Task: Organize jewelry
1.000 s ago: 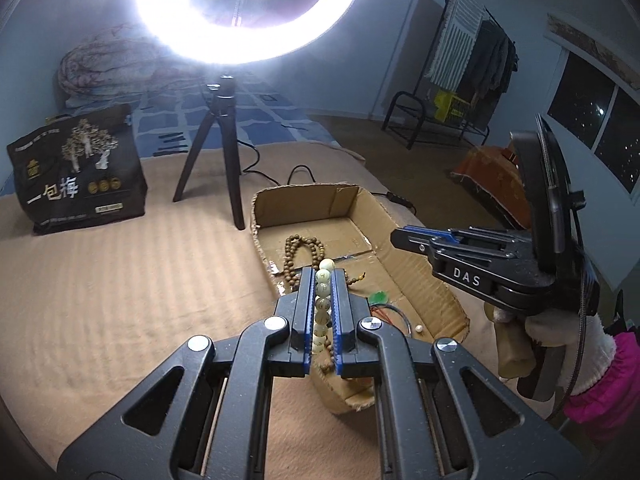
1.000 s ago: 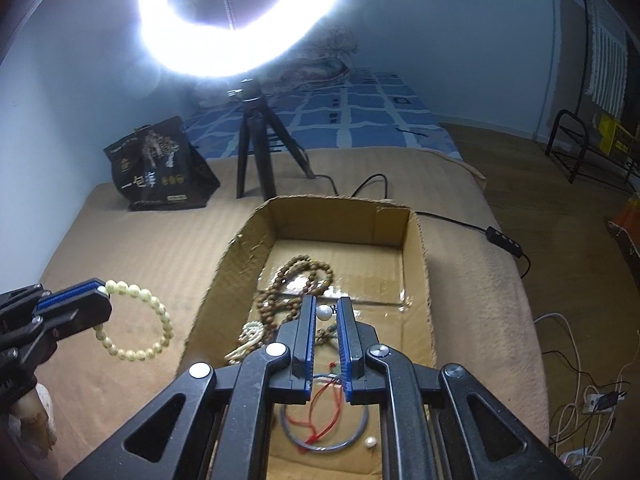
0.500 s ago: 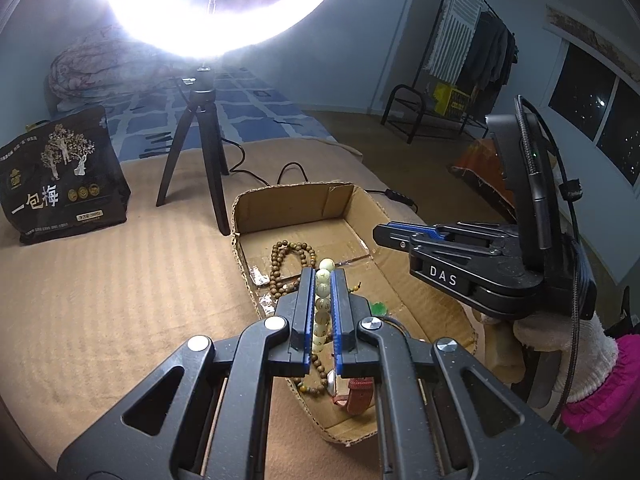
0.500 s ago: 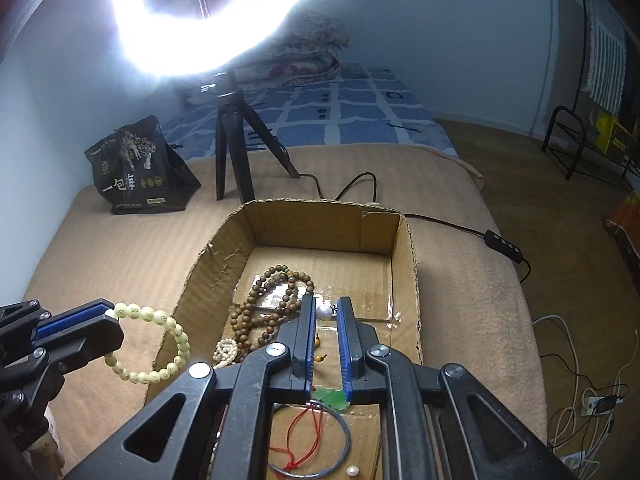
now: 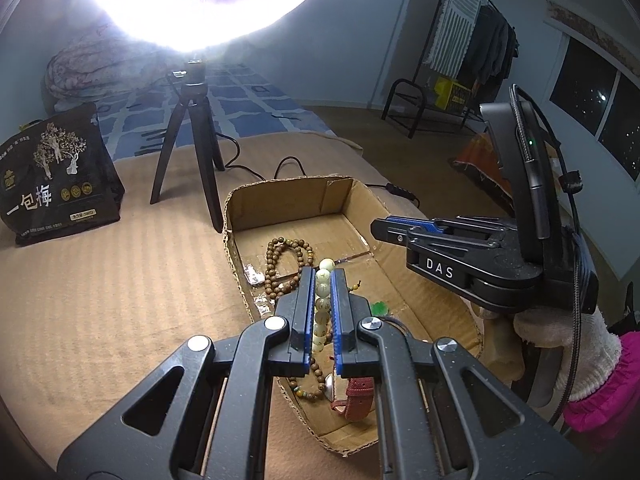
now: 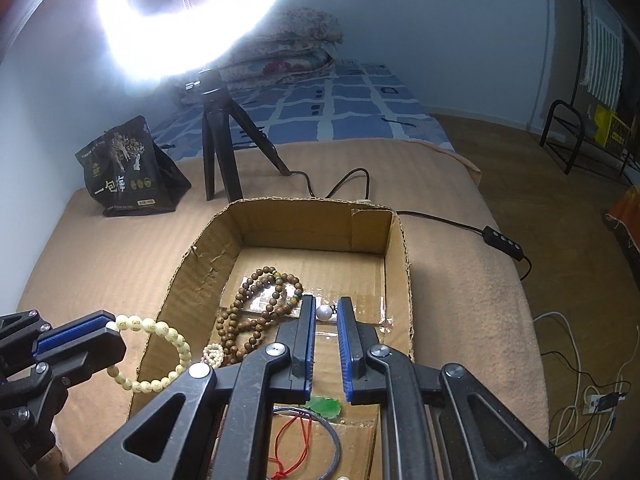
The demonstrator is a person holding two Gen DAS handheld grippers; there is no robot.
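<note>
Now the left gripper (image 5: 323, 312), jaws clenched on the pale cream bead bracelet (image 6: 154, 354), has drifted over the open cardboard box (image 6: 394, 272), so a drop looks near. Only the right view shows the loop hanging at 9 o'clock; the right gripper (image 6: 325, 344), jaws released, hovers empty.

Cream round-bead bracelet (image 6: 154, 354) pinched in left gripper (image 5: 323, 280), loop hanging over left wall of open cardboard box (image 6: 320, 222). Inside box: coiled brown wooden-bead strand (image 6: 256, 304), white pearl (image 6: 324, 313), green pendant (image 6: 325, 407), thin bangle with red cord (image 6: 335, 446), reddish-brown strap (image 5: 357, 400).
</note>
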